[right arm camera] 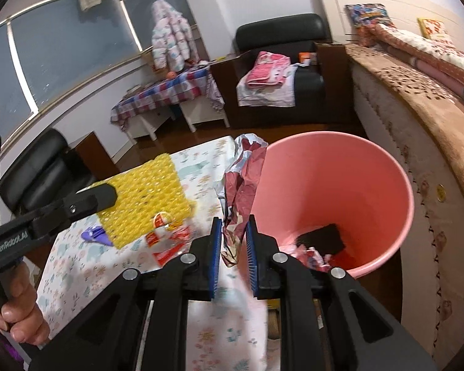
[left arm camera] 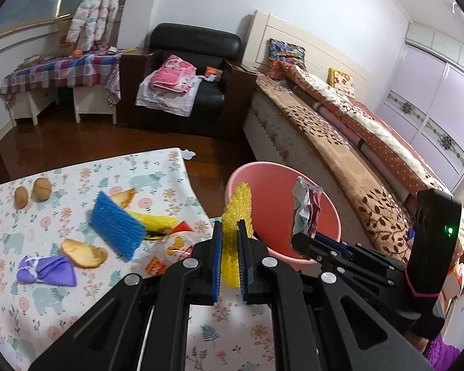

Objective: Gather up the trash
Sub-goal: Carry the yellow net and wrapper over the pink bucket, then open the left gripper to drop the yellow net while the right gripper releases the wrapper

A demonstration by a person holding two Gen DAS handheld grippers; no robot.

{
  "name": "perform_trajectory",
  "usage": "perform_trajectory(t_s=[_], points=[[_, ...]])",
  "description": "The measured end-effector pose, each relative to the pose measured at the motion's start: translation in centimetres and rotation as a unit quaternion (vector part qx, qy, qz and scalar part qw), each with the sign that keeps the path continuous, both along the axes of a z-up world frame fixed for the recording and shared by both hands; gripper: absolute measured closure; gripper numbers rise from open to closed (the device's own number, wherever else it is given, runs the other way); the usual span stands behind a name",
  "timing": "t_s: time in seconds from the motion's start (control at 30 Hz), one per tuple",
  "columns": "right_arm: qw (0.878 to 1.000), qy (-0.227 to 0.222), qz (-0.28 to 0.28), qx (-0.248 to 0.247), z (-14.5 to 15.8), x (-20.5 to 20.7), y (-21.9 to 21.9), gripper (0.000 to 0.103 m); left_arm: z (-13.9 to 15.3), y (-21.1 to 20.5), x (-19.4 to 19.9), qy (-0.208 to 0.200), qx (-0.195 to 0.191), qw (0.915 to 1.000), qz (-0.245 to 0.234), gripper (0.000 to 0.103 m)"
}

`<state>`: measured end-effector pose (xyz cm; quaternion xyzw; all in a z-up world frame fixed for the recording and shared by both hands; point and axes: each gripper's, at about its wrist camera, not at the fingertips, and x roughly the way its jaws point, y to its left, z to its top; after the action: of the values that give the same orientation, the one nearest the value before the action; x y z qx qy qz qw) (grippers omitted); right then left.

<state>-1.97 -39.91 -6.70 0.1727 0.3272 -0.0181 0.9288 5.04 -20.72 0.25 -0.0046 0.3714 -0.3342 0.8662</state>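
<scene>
My left gripper point(left arm camera: 230, 232) is shut on a yellow foam net point(left arm camera: 238, 213), seen edge-on and held upright near the rim of the pink bin point(left arm camera: 332, 216). In the right wrist view the same yellow net point(right arm camera: 145, 198) hangs flat from the left gripper point(right arm camera: 108, 196) over the table. My right gripper point(right arm camera: 234, 232) is shut on a crumpled red-and-white wrapper point(right arm camera: 242, 185), held at the pink bin's point(right arm camera: 386, 185) left rim. In the left wrist view that wrapper point(left arm camera: 306, 207) stands above the right gripper point(left arm camera: 303, 238), over the bin. Crumpled trash and a dark piece lie at the bin's bottom.
On the floral tablecloth point(left arm camera: 62, 293) lie a blue foam net point(left arm camera: 117, 225), banana peel point(left arm camera: 153, 219), a bread piece point(left arm camera: 83, 252), a purple pouch point(left arm camera: 46, 270), two walnuts point(left arm camera: 32, 193) and red snack wrappers point(right arm camera: 167, 238). A bed point(left arm camera: 340, 142) runs along the right, an armchair point(left arm camera: 195, 86) behind.
</scene>
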Motion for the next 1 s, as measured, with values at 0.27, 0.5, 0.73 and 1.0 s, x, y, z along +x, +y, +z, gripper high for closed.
perform_trajectory(t_s=[0.27,0.5,0.73,1.0], points=[[0.999,0.006,-0.037,-0.001,-0.8,-0.2,-3.0,0.087,-0.4,-3.3,0.3,0.002,0.009,0.9996,-0.025,0.095],[0.998,0.017,-0.058,-0.002,-1.9,-0.2,-4.9,0.087,-1.0,-6.1,0.6,0.006,0.02,0.9986,-0.048,0.095],[0.997,0.027,-0.071,-0.006,-2.6,-0.1,-6.4,0.087,-2.1,-8.8,0.8,0.008,0.035,0.9971,-0.067,0.094],[0.996,0.036,-0.076,-0.004,-3.4,0.1,-7.3,0.087,-3.6,-11.5,1.1,0.015,0.053,0.995,-0.083,0.094]])
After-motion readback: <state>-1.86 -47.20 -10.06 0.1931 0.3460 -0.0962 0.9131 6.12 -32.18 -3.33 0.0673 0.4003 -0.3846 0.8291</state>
